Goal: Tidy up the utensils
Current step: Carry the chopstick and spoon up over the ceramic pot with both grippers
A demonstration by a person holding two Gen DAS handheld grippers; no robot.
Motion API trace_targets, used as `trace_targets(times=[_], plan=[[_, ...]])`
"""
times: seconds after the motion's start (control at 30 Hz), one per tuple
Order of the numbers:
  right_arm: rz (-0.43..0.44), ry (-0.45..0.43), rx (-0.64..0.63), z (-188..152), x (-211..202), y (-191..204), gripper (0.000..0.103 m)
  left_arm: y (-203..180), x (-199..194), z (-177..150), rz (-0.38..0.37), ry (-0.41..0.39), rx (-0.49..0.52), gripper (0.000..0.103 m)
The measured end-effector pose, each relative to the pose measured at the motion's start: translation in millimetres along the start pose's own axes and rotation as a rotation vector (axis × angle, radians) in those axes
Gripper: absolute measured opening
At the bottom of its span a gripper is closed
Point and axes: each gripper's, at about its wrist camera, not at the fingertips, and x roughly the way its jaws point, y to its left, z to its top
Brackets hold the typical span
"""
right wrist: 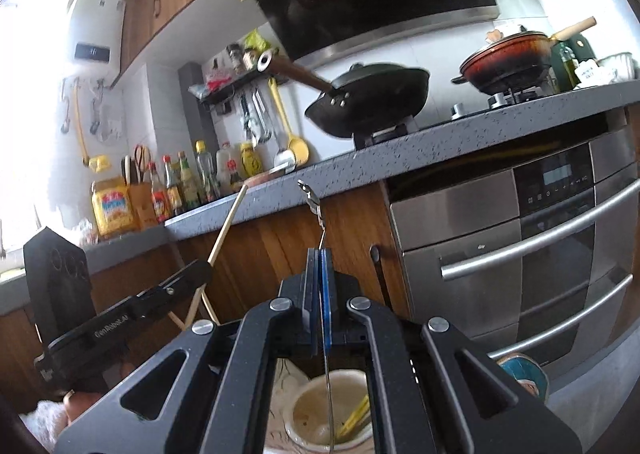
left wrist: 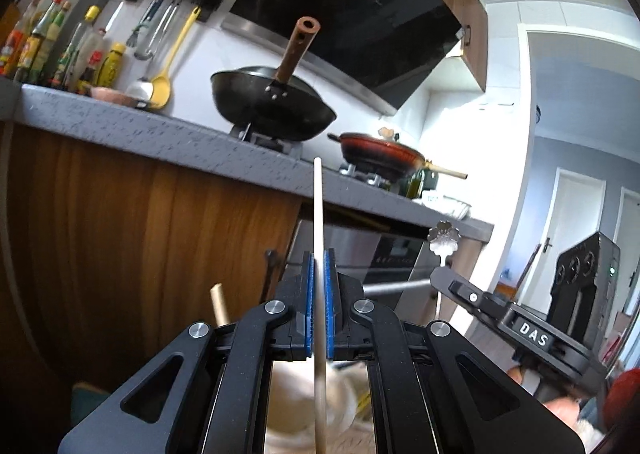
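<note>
The fingers (left wrist: 330,294) of the left gripper (left wrist: 319,302) are closed on an upright chopstick (left wrist: 317,206). The right gripper (right wrist: 319,294) is clamped on a metal spoon (right wrist: 313,203), held vertically directly above the ceramic holder (right wrist: 308,414); its lower end reaches into the holder.

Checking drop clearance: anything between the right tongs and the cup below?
Only the spoon's thin handle, running down from the shut right tongs into the cup; right wrist view.
</note>
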Motion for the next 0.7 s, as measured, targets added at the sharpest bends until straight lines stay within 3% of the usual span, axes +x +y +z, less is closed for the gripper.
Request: trace_targets(times=[0.17,0.4,0.7], plan=[[-0.015,-0.053,0.008,2.5,-3.0,-2.0,0.002,-13.0,17.1,-3.3,0.055,-0.033,0.052,0.005],[-0.028,-0.014,-0.040,-11.7,10.9,3.4,0.002,-24.0,25.3,-19.5,0.134,-0.071,0.163,0.005],[-0.022,0.024,-0.067,-22.3,17.2,3.7,0.002,-27.7,12.4,-32.3,0.123,-0.075,0.198,0.005]])
